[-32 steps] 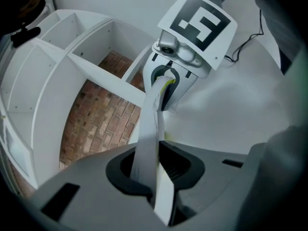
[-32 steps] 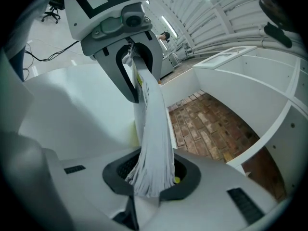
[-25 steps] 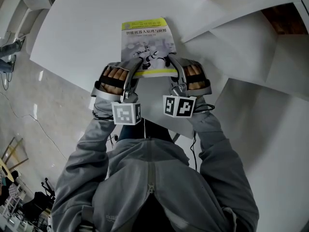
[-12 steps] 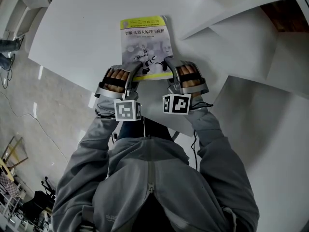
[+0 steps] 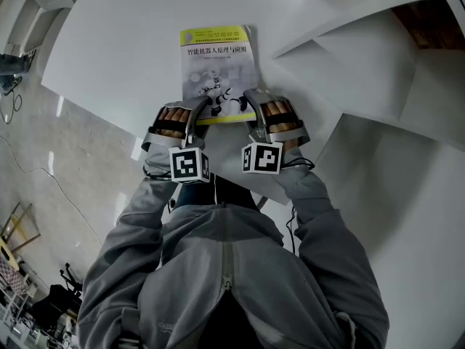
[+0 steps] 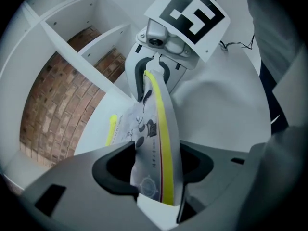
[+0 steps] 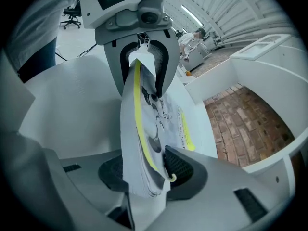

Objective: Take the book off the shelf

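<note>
Nearest to me, grey jacket sleeves (image 5: pixel 138 231) lead up to two marker cubes (image 5: pixel 189 166), one on each gripper.

My left gripper (image 6: pixel 155 166) sits at the near left corner of the book (image 5: pixel 218 67). Its jaws have just been opening and now stand wide, with a gap showing on either side of the book's edge, so they no longer clamp it. My right gripper (image 7: pixel 144 170) sits at the near right corner. Its jaws have also just been opening. The page edges stand between them with space on one side and the cover just beside the ribbed pad on the other, and I judge nothing is squeezed. Two grippers on one edge likely shared the book's weight and kept it level.

The book lies flat, cover up with its yellow band away from me, on a broad white surface (image 5: pixel 123 42), not in the shelf. Because the surface carries it, I judge the jaws can let go without it sliding. The task looks all but done, with only my grippers left to draw back.

Further off and to the right is the white shelf (image 5: pixel 363 57). The compartments I can see hold nothing, and a brick wall (image 7: pixel 245 124) shows through their open backs.
</note>
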`<state>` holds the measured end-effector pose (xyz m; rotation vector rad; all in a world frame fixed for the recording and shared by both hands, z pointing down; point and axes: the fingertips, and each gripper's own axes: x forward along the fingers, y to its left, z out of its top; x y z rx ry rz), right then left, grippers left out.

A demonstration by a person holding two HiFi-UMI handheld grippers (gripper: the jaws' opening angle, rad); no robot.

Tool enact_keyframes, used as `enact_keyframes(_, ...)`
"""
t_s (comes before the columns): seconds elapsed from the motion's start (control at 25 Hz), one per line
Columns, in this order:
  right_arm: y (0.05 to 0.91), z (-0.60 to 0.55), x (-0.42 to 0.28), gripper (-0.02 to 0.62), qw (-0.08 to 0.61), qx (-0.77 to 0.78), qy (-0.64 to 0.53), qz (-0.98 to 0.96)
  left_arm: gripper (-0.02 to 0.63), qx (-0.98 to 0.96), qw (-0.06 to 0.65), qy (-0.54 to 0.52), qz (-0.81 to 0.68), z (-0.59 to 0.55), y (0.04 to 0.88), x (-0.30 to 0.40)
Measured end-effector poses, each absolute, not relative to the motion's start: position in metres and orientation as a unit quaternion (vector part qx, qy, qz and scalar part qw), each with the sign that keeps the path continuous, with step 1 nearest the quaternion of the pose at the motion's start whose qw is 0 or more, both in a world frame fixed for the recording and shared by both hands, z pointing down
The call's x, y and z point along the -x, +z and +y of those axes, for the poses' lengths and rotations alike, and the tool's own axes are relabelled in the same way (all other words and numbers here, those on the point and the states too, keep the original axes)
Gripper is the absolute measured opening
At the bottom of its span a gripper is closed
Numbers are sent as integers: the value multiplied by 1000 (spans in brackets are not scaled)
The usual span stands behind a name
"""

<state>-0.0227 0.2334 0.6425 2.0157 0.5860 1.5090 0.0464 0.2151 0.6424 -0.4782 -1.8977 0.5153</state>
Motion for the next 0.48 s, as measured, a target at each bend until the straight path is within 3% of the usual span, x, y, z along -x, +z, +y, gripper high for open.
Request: enact_keyframes(0.48,644,219,23,207,210,-776,563,192,247,196,530,145,-812,199,639,-50)
